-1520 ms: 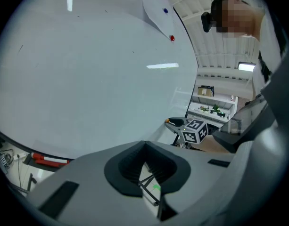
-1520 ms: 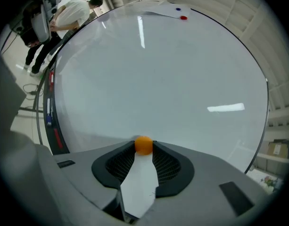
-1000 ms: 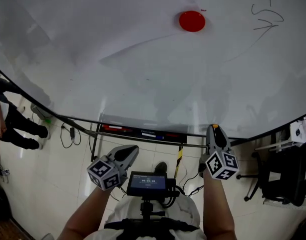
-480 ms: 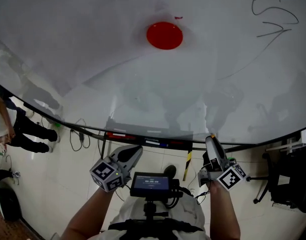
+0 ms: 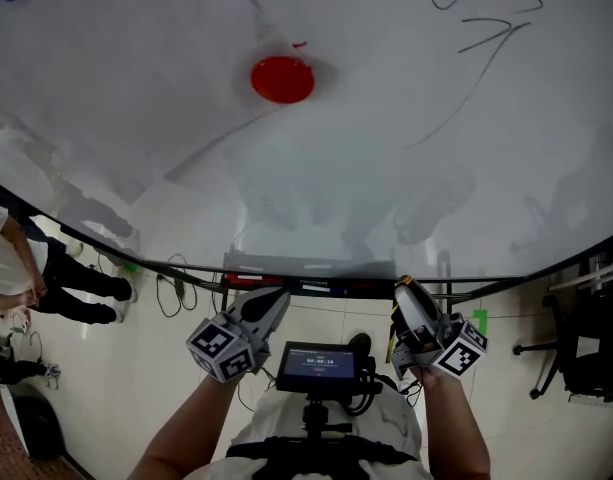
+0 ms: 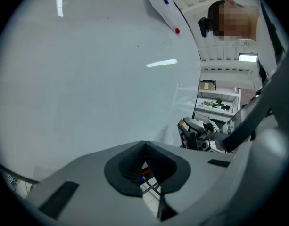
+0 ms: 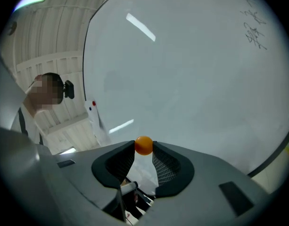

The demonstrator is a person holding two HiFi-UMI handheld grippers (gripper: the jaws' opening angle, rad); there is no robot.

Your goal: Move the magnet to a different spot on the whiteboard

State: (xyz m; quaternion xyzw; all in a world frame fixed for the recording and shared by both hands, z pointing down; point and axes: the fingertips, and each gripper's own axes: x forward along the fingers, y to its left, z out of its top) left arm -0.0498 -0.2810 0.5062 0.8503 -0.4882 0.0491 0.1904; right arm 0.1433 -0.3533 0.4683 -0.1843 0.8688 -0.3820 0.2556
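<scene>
Red magnet (image 5: 282, 79): flat round disc, stuck on the whiteboard (image 5: 406, 178) face at 11 o'clock of the head view. Small red mark (image 5: 299, 44) just off its 1 o'clock; black marker scribble (image 5: 486, 13) well apart, toward 1 o'clock of the view. Not seen in either tongs view.

Handling, by judgement: light, rigid, smooth-faced, so probably slippery under the pads. Low profile, little rim to bite on. Held to the board by its own pull, so likely to resist a straight lift and to snap back if let go close by. Best taken across the rim at opposite edges, pads flush to the board, then tipped or slid off rather than yanked. Unlikely to break if dropped, but apt to roll away on the floor (image 5: 136, 368).

Left tongs (image 5: 274, 296): clenched, pads meeting at the tip, nothing between. Low at 6 o'clock, under the board's lower edge, nose toward 1 o'clock, marker cube (image 5: 218, 348) toward the wearer, left forearm (image 5: 181, 433) rising from the bottom edge.

Right tongs (image 5: 404, 288): grasping a small orange ball (image 7: 144, 145) at the very pad tips; kind of thing not clear. At 5 o'clock, nose toward 12 o'clock, tilted up at the board, right forearm (image 5: 451, 428) below.

Both well apart from the magnet. Left tongs free but needing to open first; right tongs occupied.
</scene>
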